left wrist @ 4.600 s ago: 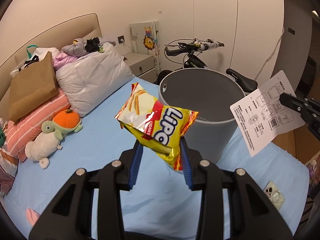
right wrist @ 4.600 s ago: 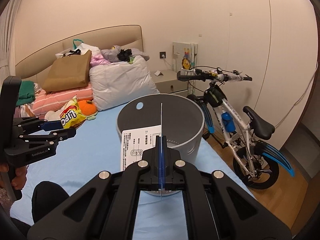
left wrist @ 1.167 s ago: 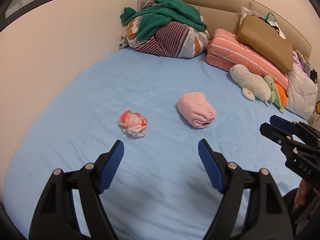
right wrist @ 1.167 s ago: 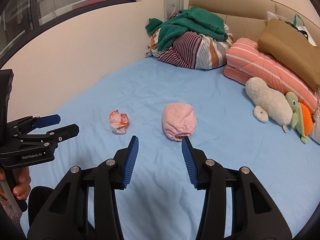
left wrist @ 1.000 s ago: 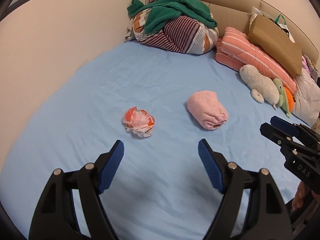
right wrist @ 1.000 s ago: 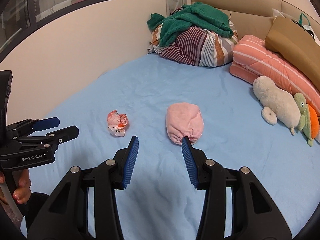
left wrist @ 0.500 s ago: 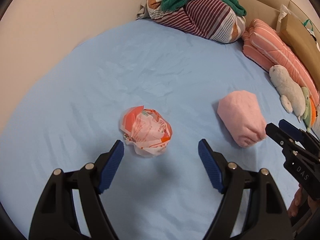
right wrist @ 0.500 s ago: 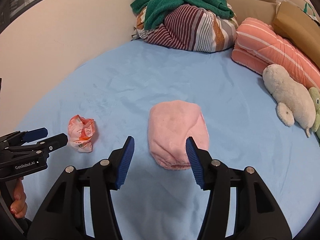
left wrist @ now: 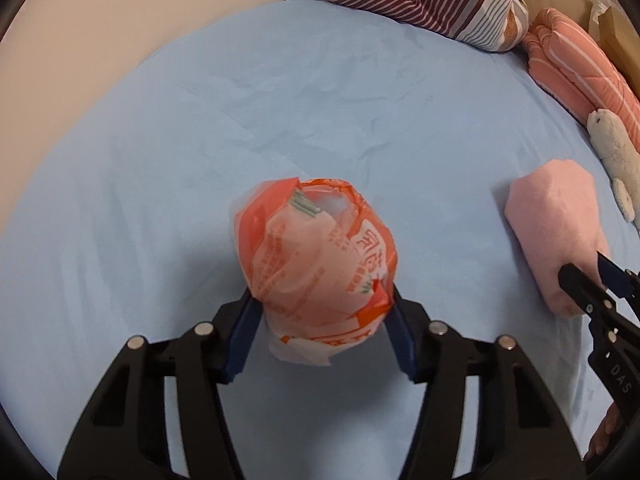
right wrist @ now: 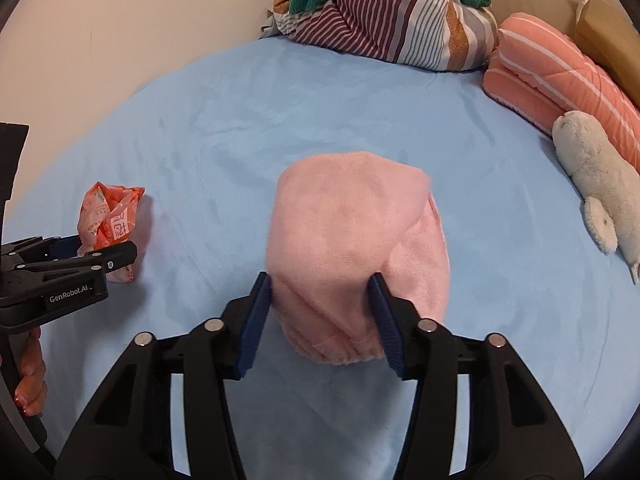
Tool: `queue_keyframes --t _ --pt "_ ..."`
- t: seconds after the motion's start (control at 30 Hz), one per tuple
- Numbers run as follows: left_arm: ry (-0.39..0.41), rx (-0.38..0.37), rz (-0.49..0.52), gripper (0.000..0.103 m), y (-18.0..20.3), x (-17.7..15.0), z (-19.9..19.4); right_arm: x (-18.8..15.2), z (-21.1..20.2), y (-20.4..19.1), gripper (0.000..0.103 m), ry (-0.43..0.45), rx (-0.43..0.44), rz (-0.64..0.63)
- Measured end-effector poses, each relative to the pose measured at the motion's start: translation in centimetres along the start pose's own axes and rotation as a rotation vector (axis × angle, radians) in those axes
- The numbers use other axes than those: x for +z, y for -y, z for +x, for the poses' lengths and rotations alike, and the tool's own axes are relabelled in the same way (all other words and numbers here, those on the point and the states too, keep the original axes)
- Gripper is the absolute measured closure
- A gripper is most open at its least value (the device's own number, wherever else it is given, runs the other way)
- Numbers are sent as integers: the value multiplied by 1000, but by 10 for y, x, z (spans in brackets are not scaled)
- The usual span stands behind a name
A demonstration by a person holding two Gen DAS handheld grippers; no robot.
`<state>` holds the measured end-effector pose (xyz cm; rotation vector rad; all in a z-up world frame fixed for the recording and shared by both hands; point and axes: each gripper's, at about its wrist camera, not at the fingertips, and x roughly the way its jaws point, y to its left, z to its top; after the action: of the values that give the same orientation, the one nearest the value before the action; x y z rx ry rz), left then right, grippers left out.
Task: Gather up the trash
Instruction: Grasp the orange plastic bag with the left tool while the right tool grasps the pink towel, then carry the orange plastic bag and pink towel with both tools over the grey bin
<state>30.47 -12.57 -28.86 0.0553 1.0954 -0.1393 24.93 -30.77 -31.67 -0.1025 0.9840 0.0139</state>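
Observation:
A crumpled orange-and-white wrapper [left wrist: 316,264] lies on the blue bed sheet [left wrist: 280,120]. My left gripper [left wrist: 322,296] straddles it, its jaws closing, and both blue pads touch the wrapper's sides. A rolled pink cloth [right wrist: 352,240] lies to the right of it. My right gripper [right wrist: 319,280] is closing on the near end of that roll, with the pads dented into the fabric. From the right wrist view the left gripper [right wrist: 92,256] shows at the wrapper [right wrist: 108,216]. The left wrist view shows the right gripper [left wrist: 588,280] at the pink cloth [left wrist: 556,232].
A striped bundle [right wrist: 392,20] topped with a green garment lies at the head of the bed. A coral striped quilt [right wrist: 560,80] and a pale plush toy [right wrist: 592,176] lie at the right. A beige wall [left wrist: 100,40] borders the bed on the left.
Both grippers have come down onto the bed. The left jaws narrowed around the wrapper, and the right jaws narrowed onto the pink cloth.

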Motion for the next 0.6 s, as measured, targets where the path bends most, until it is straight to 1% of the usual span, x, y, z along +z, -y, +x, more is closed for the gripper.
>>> queue_keyframes --t 0.03,0.1,0.2,0.37,0.47,0.6 --pt "5 1 6 53 2 0 1 0 1 0 69 -5 4 -1" --pt "10 -6 16 55 3 -1 0 -1 1 1 80 -1 3 0" --pt "19 -31 20 58 6 -3 -5 0 -4 4 87 5 17 10" --pt "57 -39 46 60 14 -7 -24 0 -19 8 93 14 39 41" --pt "73 -43 63 60 20 -12 -38 -2 -31 10 95 16 59 60" --pt "84 -54 85 60 29 -16 -59 -6 -53 10 95 33 63 71"
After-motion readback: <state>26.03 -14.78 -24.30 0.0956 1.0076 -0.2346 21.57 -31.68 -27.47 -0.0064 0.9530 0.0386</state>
